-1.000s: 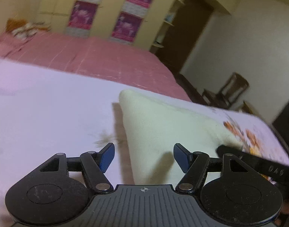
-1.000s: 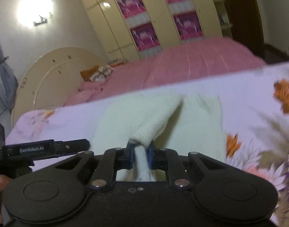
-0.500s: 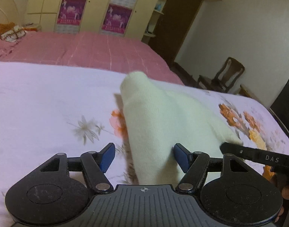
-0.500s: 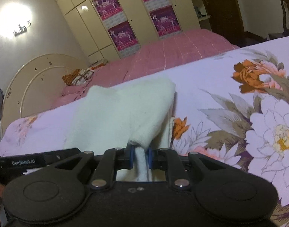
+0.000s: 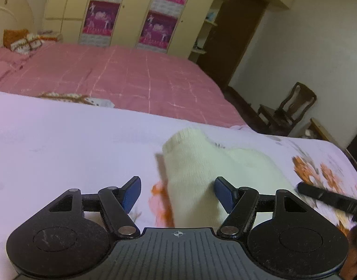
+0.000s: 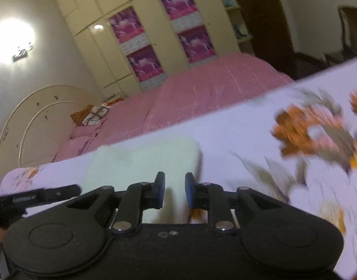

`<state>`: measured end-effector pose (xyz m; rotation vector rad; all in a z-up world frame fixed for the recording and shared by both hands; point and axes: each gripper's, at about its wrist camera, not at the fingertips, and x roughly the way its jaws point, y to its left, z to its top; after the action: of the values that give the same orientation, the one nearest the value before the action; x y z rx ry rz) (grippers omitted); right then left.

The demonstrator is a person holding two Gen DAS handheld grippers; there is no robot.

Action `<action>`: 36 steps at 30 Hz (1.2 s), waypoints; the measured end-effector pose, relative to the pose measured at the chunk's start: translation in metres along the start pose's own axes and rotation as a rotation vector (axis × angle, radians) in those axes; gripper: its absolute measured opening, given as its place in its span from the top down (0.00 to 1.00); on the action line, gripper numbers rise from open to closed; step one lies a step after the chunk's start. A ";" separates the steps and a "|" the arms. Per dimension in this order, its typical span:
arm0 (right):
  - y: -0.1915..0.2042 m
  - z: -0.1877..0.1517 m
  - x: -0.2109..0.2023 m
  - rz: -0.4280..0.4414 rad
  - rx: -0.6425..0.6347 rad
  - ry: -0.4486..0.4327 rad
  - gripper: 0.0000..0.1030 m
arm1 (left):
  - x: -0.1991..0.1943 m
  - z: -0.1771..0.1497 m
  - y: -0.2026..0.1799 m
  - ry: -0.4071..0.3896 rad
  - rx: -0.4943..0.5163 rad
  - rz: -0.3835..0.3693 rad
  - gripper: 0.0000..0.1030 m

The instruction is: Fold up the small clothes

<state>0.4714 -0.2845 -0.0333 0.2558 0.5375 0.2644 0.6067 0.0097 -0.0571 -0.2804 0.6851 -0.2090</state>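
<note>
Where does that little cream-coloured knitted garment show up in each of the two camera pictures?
Left wrist view: the cream garment lies low and right of middle, running between the open fingers.
Right wrist view: the cream garment lies low, left of middle, just beyond the parted fingers.
Shared landmark: the pink bed behind.

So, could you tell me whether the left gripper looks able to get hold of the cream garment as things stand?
Probably yes. The left gripper is open, and the cream garment lies on the floral sheet right ahead, partly between its fingers, with nothing in between.
</note>
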 end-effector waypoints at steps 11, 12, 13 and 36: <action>0.009 -0.008 0.051 -0.109 -0.118 0.098 0.78 | 0.017 -0.003 -0.002 0.020 -0.026 0.045 0.18; 0.011 -0.007 0.045 -0.110 -0.121 0.088 0.77 | 0.007 -0.005 -0.004 0.000 -0.016 0.034 0.18; 0.009 -0.004 0.038 -0.107 -0.121 0.070 0.75 | -0.002 -0.009 -0.008 -0.016 0.003 0.025 0.18; 0.024 -0.065 -0.052 -0.069 -0.103 0.163 0.73 | -0.088 -0.101 -0.026 0.092 0.131 0.054 0.18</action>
<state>0.3898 -0.2676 -0.0559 0.1162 0.6901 0.2468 0.4727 -0.0092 -0.0710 -0.1270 0.7652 -0.2154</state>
